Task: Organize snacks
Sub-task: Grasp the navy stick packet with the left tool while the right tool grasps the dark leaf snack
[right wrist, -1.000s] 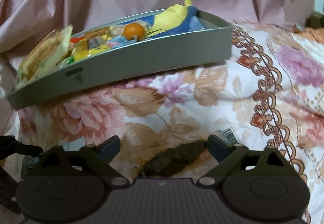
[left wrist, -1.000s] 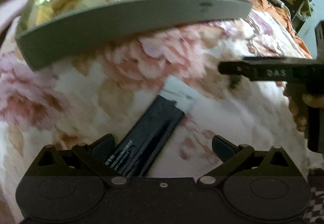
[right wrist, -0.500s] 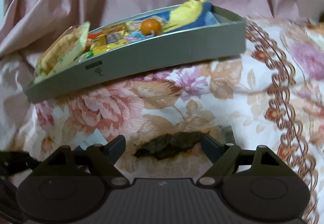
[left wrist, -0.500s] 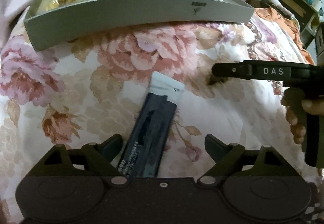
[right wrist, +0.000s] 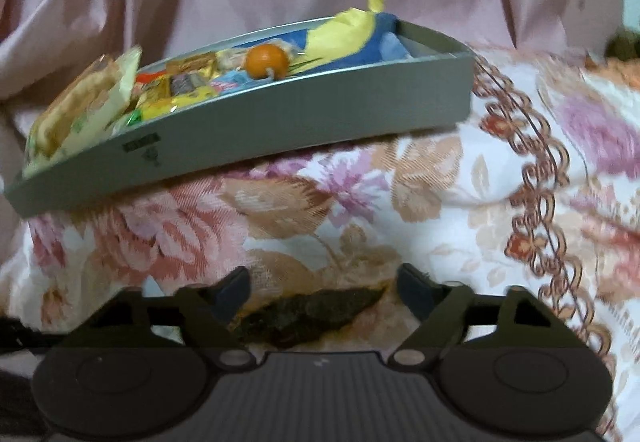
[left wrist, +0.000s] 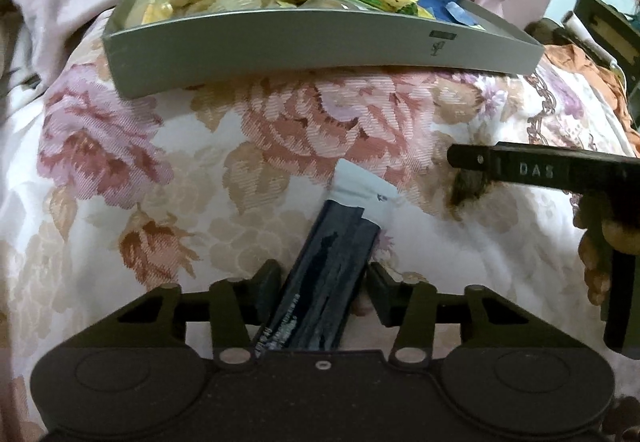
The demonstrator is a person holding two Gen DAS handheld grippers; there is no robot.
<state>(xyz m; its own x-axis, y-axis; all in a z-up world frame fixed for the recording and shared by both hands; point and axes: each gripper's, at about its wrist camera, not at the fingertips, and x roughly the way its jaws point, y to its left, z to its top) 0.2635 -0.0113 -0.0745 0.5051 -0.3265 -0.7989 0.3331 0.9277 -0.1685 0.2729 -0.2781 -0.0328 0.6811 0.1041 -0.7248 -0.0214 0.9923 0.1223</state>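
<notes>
Dark packet (left wrist: pixel 324 286): long flat sachet, white torn-looking far end, lying on floral cloth (left wrist: pixel 160 202) near cam, pointing far-right toward the tray.
L gripper (left wrist: pixel 322 284): jaws straddle the packet's near half; L finger looks touching its edge, R finger just beside w/ a thin gap. Closing in, not clenched yet, by my read.
Handling (packet): prob. light, thin, bendy foil/plastic, slick surface. Pinch across the narrow width near the middle so the far end doesn't droop; cloth is soft, so fingers may sink in or catch fabric.
Dark leafy snack (right wrist: pixel 308 316): flat brown-green piece in what looks like a clear wrapper, on cloth betw. R gripper's fingers.
R gripper (right wrist: pixel 324 292): spread wide, fingers each side of the piece, apart from it, holding nothing.
Handling (leafy piece): likely brittle & v. light; wrapper slippery. Take it across the middle, gentle squeeze.
Tray (right wrist: pixel 320 122): grey shallow box, far side, resting tilted on bunched cloth.
Tray contents: bread-like pack at L end (right wrist: pixel 76 106), small wrapped candies mid, orange round item (right wrist: pixel 267 61), yellow/blue bag (right wrist: pixel 348 34) at R end. Fairly full; free room hard to tell.
</notes>
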